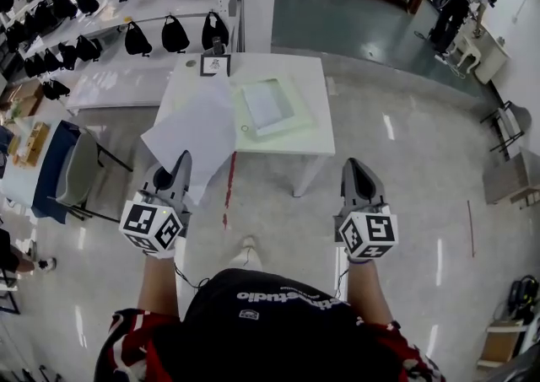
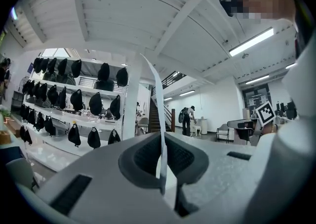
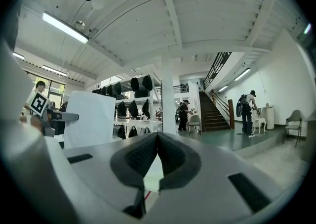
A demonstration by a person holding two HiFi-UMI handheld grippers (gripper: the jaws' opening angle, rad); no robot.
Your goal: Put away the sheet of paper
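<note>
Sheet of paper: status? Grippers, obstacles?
Left gripper shut on sheet of paper. Right gripper shut, empty. White table ahead, not yet reached; nothing visible in the way.

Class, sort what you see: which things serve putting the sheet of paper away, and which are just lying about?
In the job: sheet of paper; left hand-held gripper, shut on it; green tray, probably its destination; white table.
Lying about: black bags on shelves; grey chair; small marker card.

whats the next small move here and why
Probably bring the sheet of paper forward to the green tray on the white table: the left gripper is shut on the sheet's edge, and the table lies ahead, not yet reached.
</note>
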